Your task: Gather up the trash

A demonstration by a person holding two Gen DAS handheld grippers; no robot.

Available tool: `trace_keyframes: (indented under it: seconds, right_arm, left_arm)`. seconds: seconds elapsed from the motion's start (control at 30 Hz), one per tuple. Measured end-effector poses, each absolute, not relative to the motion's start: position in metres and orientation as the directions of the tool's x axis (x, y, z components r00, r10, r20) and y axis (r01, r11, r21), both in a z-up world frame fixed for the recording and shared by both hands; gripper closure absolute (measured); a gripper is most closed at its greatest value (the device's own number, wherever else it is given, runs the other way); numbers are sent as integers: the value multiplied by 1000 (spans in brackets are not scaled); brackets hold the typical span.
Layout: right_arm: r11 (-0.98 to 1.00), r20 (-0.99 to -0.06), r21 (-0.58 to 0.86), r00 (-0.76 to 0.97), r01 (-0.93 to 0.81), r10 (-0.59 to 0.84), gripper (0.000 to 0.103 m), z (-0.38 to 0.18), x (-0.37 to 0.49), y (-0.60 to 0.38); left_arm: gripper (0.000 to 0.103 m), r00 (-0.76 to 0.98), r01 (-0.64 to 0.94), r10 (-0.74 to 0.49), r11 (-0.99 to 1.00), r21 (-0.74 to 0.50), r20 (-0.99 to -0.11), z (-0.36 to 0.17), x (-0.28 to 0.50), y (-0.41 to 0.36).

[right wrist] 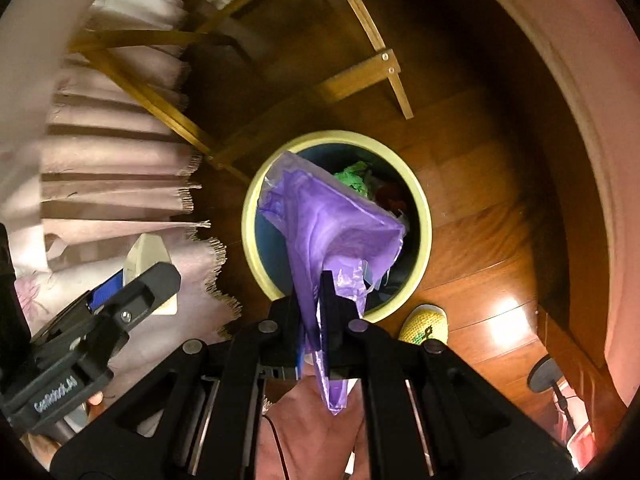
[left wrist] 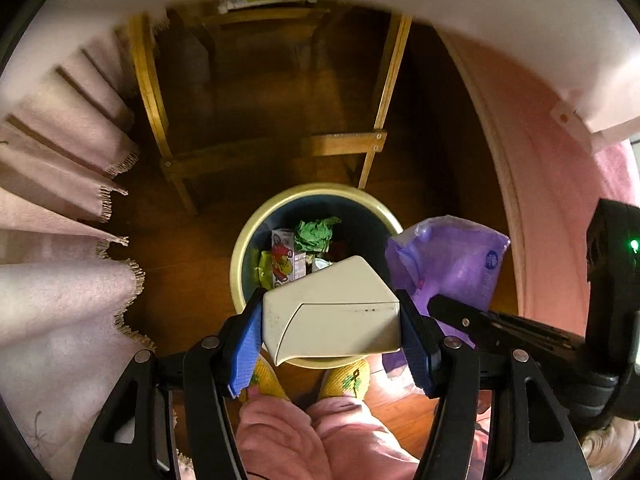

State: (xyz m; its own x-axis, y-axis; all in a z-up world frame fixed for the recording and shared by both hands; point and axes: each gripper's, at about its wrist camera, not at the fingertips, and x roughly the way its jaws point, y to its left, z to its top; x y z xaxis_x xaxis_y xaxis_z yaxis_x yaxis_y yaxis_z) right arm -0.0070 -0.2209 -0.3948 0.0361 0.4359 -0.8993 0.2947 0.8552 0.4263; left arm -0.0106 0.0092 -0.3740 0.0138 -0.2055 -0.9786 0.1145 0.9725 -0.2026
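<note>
A round bin with a pale yellow rim point(left wrist: 249, 236) point(right wrist: 340, 136) stands on the wooden floor below both grippers. Inside lie crumpled green paper point(left wrist: 316, 234) point(right wrist: 354, 176), a printed carton point(left wrist: 284, 260) and other scraps. My left gripper point(left wrist: 331, 320) is shut on a cream carton point(left wrist: 340, 280), blue pads pressing its two sides, over the bin's near edge. My right gripper point(right wrist: 316, 300) is shut on a crumpled purple plastic bag point(right wrist: 336, 220) point(left wrist: 452, 256) that hangs over the bin's opening. In the right wrist view, the left gripper point(right wrist: 148, 280) and its carton point(right wrist: 148, 248) sit left of the bin.
A wooden frame with legs and a crossbar point(left wrist: 344, 144) stands just beyond the bin. A fringed pink cloth point(left wrist: 60, 300) hangs at the left. The person's yellow knitted slippers point(left wrist: 348, 380) point(right wrist: 424, 324) are at the bin's near side. A pink curved surface point(left wrist: 560, 200) borders the right.
</note>
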Motion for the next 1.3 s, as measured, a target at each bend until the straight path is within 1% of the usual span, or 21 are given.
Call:
trace_keyframes:
  seconds: [0.07,0.1,0.13,0.17,0.2,0.27,0.3,0.33,0.63,0.87,1.03,1.3]
  right_arm:
    - [859,-902,416,21,299,430,99,-404,1,-216]
    - [855,-899,420,10,304,439,99,-410,2,-216]
    - [853,-898,421,6,307,441,99,-415,8,-214]
    - [854,-897,420,1,307,441,98,-418,9,-214]
    - [854,-897,419,-4,307,442,96,-423,15,-212]
    - [851,-893,423,-18,311,450,76,-429,19,-211]
    - [853,-896,414,-20,317,443,63,-431,20,-212]
    - [851,-897,414,-13,322,442,59,-432,20,-215]
    - [872,-915,394,35,291,402,60,-418,20,-217]
    - [882,-918,394,69,259,390,60,-385,17,-213]
    - [885,-917,399,86,241,390,58,-348,13,-211]
    - [891,-917,399,107,215,385,53,-273,5,-216]
  left_arm:
    - [40,6,122,-206,971,-204,-979,-382,-11,9]
    - [35,4,122,-207,971,-205,-978,-387,-11,9]
    - [23,0,120,-208,971,-206,-978,-390,-11,9]
    - [16,-3,115,-208,972,-207,-978,-394,-10,9]
    - [11,-2,109,-206,973,-205,-979,-397,-8,9]
    - [10,7,100,-198,975,-196,-980,-398,-7,12]
    - [10,8,97,-188,978,-186,-982,-398,-5,13]
    - [9,8,97,-183,979,-181,-983,-398,-3,14]
    - [9,79,102,-125,988,-117,-989,-366,1,26]
    - [9,106,86,-90,993,-81,-990,-331,-4,33]
    - [9,119,66,-68,996,-60,-991,-291,-10,37]
    - [10,164,67,-52,997,-41,-985,-202,-22,40]
